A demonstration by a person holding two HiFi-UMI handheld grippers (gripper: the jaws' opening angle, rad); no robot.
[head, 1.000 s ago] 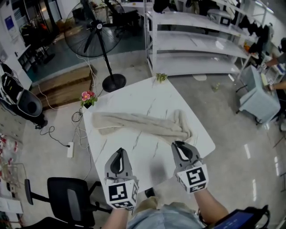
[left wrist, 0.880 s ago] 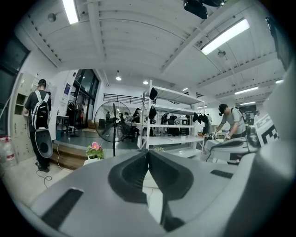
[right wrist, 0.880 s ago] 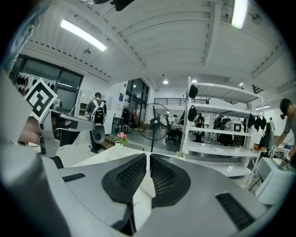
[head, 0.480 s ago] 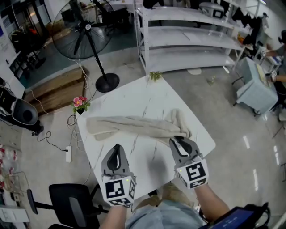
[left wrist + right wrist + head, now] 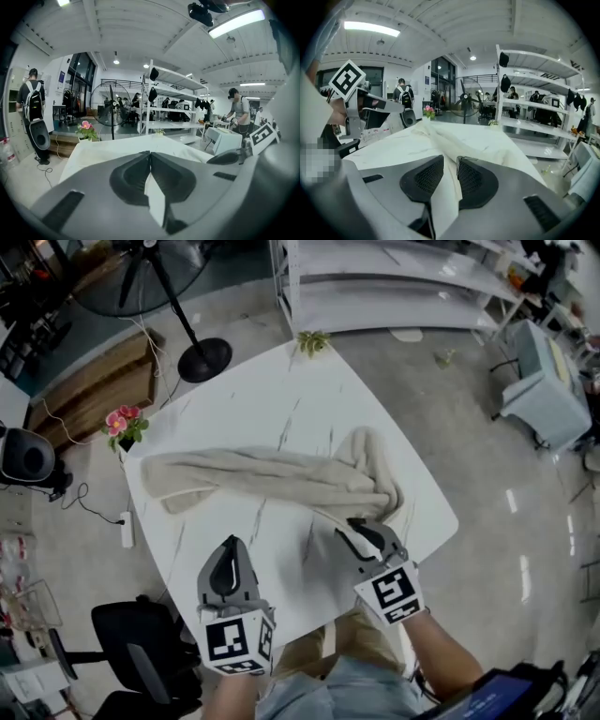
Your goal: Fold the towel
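A cream towel [image 5: 272,474] lies bunched in a long strip across the white marble table [image 5: 272,390], with a thicker heap at its right end. My right gripper [image 5: 352,525] sits at the near edge of that heap, and its jaws are opening. In the right gripper view the right gripper [image 5: 450,158] shows a narrow gap, with the towel [image 5: 440,133] just ahead of the tips and no pad pressing on it. My left gripper [image 5: 230,543] hovers over bare table short of the towel. Its jaws meet tip to tip in the left gripper view [image 5: 150,153], holding nothing.
A pink flower pot [image 5: 125,423] stands at the table's left corner and a small green plant [image 5: 312,341] at the far corner. A fan stand [image 5: 204,360], white shelving [image 5: 375,287] and a grey cart [image 5: 544,399] lie beyond. An office chair [image 5: 141,652] is near left.
Both grippers have dropped toward the table. The right gripper's tips have reached the towel's near edge and its jaws have parted. The left stays shut.
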